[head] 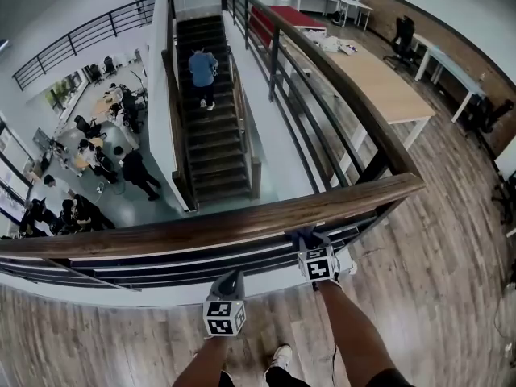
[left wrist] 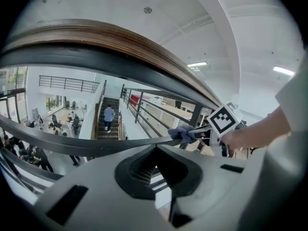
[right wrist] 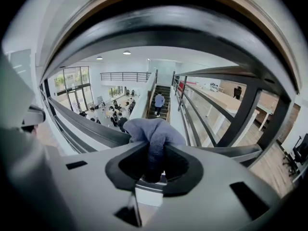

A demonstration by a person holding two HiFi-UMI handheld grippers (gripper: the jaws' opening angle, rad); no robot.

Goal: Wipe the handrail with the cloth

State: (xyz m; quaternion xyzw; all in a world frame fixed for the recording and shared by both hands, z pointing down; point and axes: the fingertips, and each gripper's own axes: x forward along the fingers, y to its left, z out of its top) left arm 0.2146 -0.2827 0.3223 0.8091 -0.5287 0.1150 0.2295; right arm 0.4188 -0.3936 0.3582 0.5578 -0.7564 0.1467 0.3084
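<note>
Two grippers show in the lower middle of the head view, one in each of my hands. My right gripper (head: 310, 242) is clamped on the crumpled blue-grey cloth (right wrist: 154, 131); in the right gripper view a fold of it is pinched between the jaws and the rest bunches out in front of them. That bunch sits at the near edge of the long brown wooden handrail (head: 242, 220), which crosses the frame from the left edge to the right of centre. The cloth lies against the dark metal bars (head: 185, 258) just beneath it.

My left gripper (head: 230, 279) is lower and to the left, apart from the railing and pointing up at it. In the left gripper view its jaws are together with nothing between them.

Beyond the rail, in the upper middle of the head view, a dark staircase (head: 211, 139) runs downward with a person in a blue top (head: 203, 69) on it. A long pale wooden table (head: 379, 87) stands at upper right.
</note>
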